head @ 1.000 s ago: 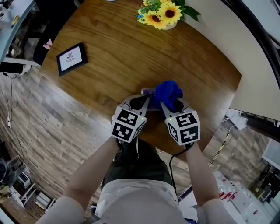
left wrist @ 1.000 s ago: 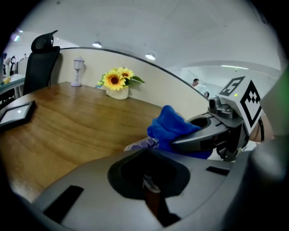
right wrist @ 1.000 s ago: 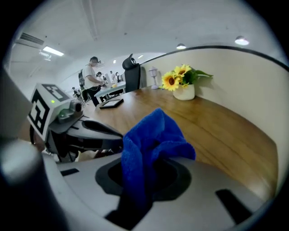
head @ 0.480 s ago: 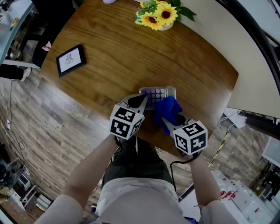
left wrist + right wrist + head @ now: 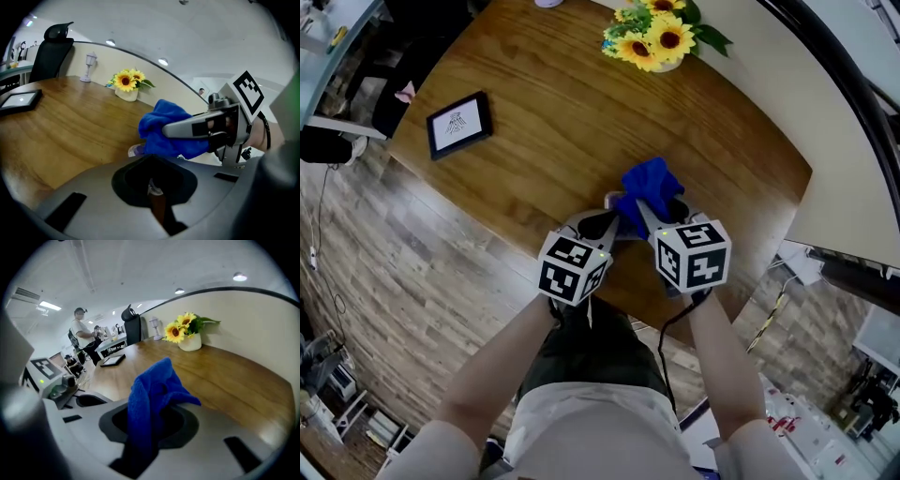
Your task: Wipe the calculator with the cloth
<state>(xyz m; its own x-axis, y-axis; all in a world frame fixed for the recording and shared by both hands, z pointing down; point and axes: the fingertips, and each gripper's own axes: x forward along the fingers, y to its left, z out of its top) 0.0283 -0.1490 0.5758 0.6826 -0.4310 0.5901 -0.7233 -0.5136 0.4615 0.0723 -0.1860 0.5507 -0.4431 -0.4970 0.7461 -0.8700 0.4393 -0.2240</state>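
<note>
- The left gripper (image 5: 602, 223) stands by the near edge of the wooden table (image 5: 534, 112). Its tongs are pressed onto the left edge of the calculator (image 5: 610, 200); in the left gripper view we see a pale sliver of it between them.
- The right gripper (image 5: 645, 214) pinches the blue cloth (image 5: 649, 187), which rises in a bunch from between its tongs.
- The calculator lies just beyond the two grippers. Only a lilac corner of it shows at the cloth's left side.
- Half a second ago the keypad lay bare and the cloth sat at its near right corner. Now the cloth covers the keys.
- The right gripper has moved farther and leftward, and stands close beside the left one, which keeps its place.
- A pot of sunflowers (image 5: 661, 37) stands at the far edge and a dark framed tablet (image 5: 460, 124) at the far left, both well apart from the calculator.
</note>
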